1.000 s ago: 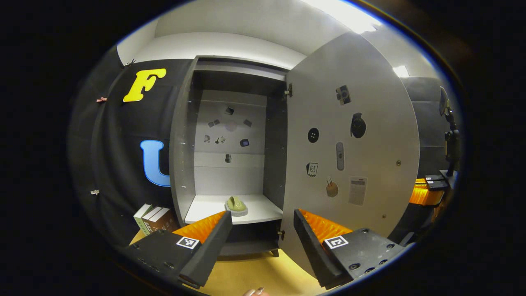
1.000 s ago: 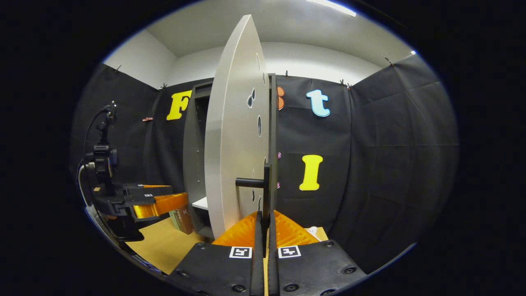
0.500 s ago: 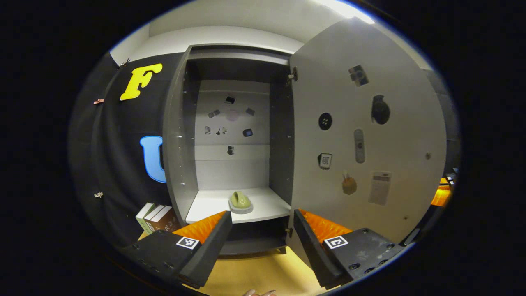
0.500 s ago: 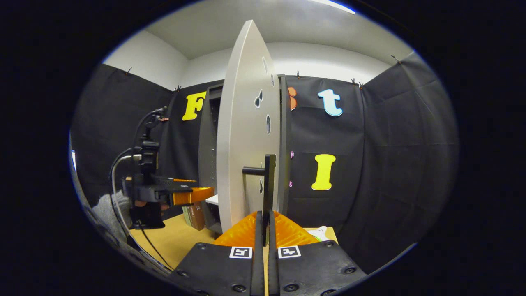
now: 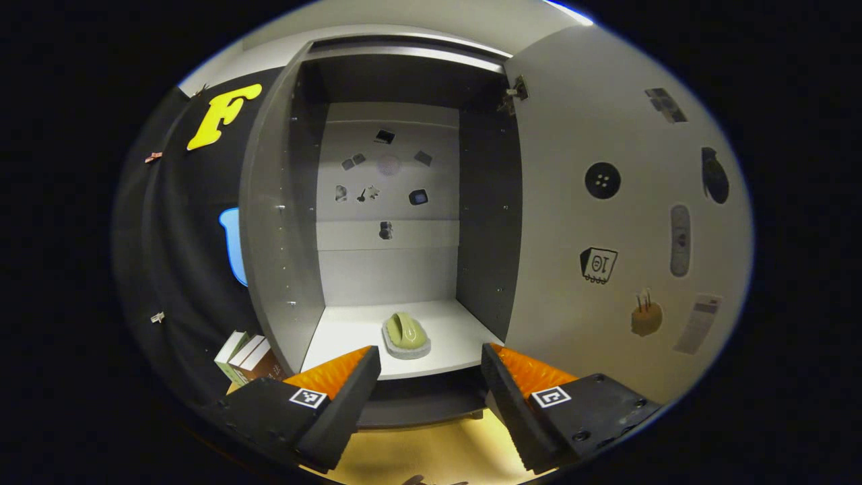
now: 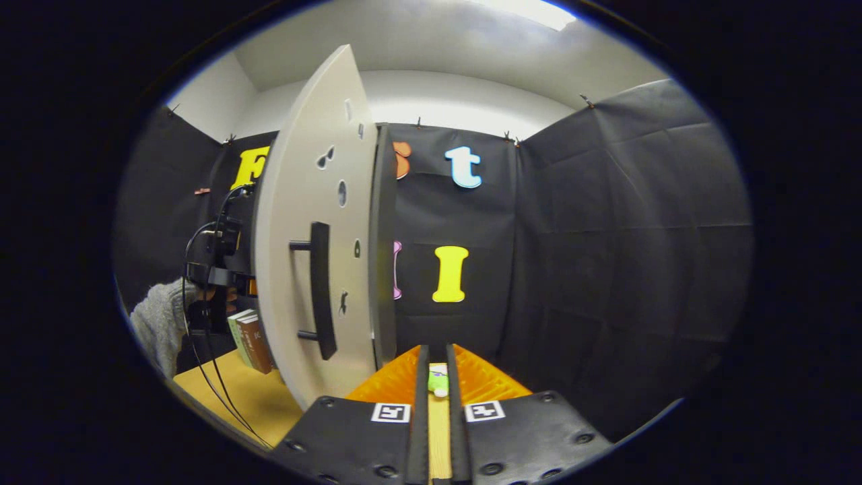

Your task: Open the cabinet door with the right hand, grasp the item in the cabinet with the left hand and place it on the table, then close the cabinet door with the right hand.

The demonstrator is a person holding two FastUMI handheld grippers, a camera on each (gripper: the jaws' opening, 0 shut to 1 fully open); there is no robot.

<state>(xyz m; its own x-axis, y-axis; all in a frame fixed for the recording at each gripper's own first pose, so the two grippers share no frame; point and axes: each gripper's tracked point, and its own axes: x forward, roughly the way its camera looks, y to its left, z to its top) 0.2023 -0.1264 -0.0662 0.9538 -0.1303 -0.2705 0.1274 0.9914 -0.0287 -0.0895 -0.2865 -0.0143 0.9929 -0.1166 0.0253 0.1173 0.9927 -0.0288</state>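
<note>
**A:** Looking through the left gripper view first: the left gripper has its fingers spread wide with nothing between them, aimed straight into the open cabinet. The green item sits on a pale oval base on the white shelf, just ahead of the gap between the fingers and a touch toward the left finger. My guess is the jaws are held that wide so they can straddle it on the way in.

**B:** Which way does it point though?

**A:** Its long axis runs roughly front to back on the shelf, so more or less in line with the gripper's approach, maybe tilted slightly. That suits a pinch across its narrow sides. The cabinet door is swung out on the gripper's right, well clear of the shelf, with small stickers on its inner face.

**B:** And the right gripper view?

**A:** The right gripper has its fingers nearly together, only a thin slit between them, holding nothing. The black door handle is up and to the left of the fingers, apart from them. I'd say the right hand has let go so the door stays parked open. Beyond the door edge, far left, a grey sleeve holds the other gripper, near some books on the wooden table. A small green-and-white thing shows through the slit, too small to tell.
</note>
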